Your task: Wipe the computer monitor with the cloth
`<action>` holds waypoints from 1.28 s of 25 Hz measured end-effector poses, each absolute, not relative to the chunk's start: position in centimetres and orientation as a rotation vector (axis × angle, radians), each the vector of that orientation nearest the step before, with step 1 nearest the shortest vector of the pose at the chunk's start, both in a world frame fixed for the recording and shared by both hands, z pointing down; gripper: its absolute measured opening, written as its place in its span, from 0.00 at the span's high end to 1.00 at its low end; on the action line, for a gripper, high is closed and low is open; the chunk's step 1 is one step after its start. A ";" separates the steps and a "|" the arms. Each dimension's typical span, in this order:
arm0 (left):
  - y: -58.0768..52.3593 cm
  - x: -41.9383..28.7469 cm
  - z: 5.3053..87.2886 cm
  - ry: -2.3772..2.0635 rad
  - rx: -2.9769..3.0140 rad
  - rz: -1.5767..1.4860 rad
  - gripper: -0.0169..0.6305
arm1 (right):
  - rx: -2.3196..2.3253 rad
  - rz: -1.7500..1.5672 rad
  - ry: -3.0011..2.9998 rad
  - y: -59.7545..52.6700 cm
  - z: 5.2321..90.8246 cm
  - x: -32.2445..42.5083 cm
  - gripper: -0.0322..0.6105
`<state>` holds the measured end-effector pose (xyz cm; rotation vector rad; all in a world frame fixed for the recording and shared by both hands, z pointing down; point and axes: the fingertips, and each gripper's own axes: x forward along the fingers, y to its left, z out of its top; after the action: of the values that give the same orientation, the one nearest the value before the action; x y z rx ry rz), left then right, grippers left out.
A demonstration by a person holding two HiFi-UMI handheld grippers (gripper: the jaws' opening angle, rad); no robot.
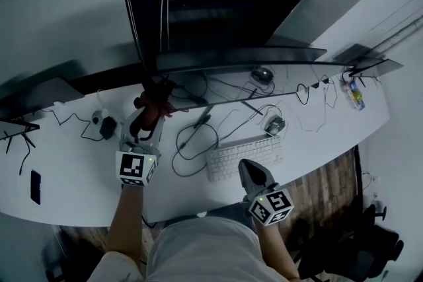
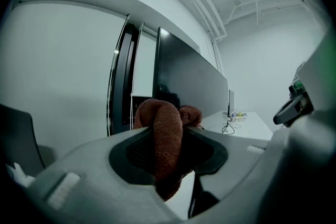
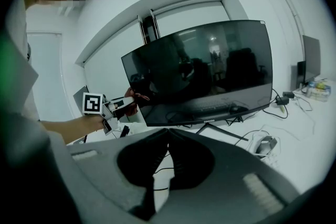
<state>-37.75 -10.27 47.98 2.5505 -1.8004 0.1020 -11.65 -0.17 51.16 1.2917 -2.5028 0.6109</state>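
Now, L gripper [image 1: 149,121] is clenched on the cloth [image 2: 166,134], by the monitor's [image 3: 205,71] lower-left edge. Best to press it flat & sweep across w/ even, overlapping strokes. R gripper [image 1: 254,175] is closed, empty, near the keyboard [image 1: 243,155].

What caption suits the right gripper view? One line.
Left hand-held gripper holds a cloth at the lower left corner of the monitor.

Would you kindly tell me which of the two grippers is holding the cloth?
The left gripper: its fingers are shut on the reddish-brown cloth, by the left edge of the monitor. The right gripper has its fingers shut on nothing.
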 end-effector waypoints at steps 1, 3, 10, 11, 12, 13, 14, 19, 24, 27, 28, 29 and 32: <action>-10.4 -37.7 48.7 -1.794 2.544 0.114 0.73 | 1.293 0.614 -2.496 0.0 51.3 -11.5 0.95; -10.5 -37.4 50.0 -1.780 2.534 0.141 0.73 | 1.298 0.621 -2.483 0.3 51.5 -11.2 0.95; -10.9 -35.3 55.7 -1.667 2.526 0.273 0.73 | 1.335 0.659 -2.428 1.7 53.1 -9.5 0.95; -10.9 -35.0 56.4 -1.659 2.517 0.288 0.73 | 1.341 0.665 -2.420 1.9 53.3 -9.2 0.95; -11.0 -34.9 57.1 -1.655 2.502 0.301 0.73 | 1.347 0.670 -2.413 2.2 53.6 -8.9 0.95; -11.1 -34.8 57.8 -1.654 2.484 0.310 0.73 | 1.353 0.675 -2.405 2.5 53.7 -8.6 0.95; -11.1 -34.9 58.5 -1.656 2.463 0.314 0.73 | 1.359 0.680 -2.397 2.7 53.9 -8.3 0.95; -11.6 -35.7 61.4 -1.675 2.375 0.337 0.73 | 1.386 0.710 -2.354 3.6 55.0 -6.7 0.95; -11.5 -36.3 64.1 -1.657 2.308 0.359 0.73 | 1.392 0.725 -2.334 3.9 55.3 -6.4 0.95; -11.4 -36.5 65.9 -1.646 2.266 0.400 0.73 | 1.383 0.729 -2.330 4.0 55.8 -6.4 0.95; -11.4 -36.7 66.6 -1.644 2.243 0.416 0.73 | 1.379 0.732 -2.329 4.1 55.9 -6.4 0.95; -11.4 -36.8 67.2 -1.642 2.220 0.426 0.73 | 1.376 0.734 -2.327 4.1 56.1 -6.4 0.95; -11.2 -37.4 68.4 -1.649 2.158 0.426 0.73 | 1.367 0.739 -2.323 4.1 56.3 -6.5 0.95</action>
<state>-37.39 -11.23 68.41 2.1581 -1.6488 0.4263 -6.47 4.09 56.31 1.3672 -2.3233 0.7393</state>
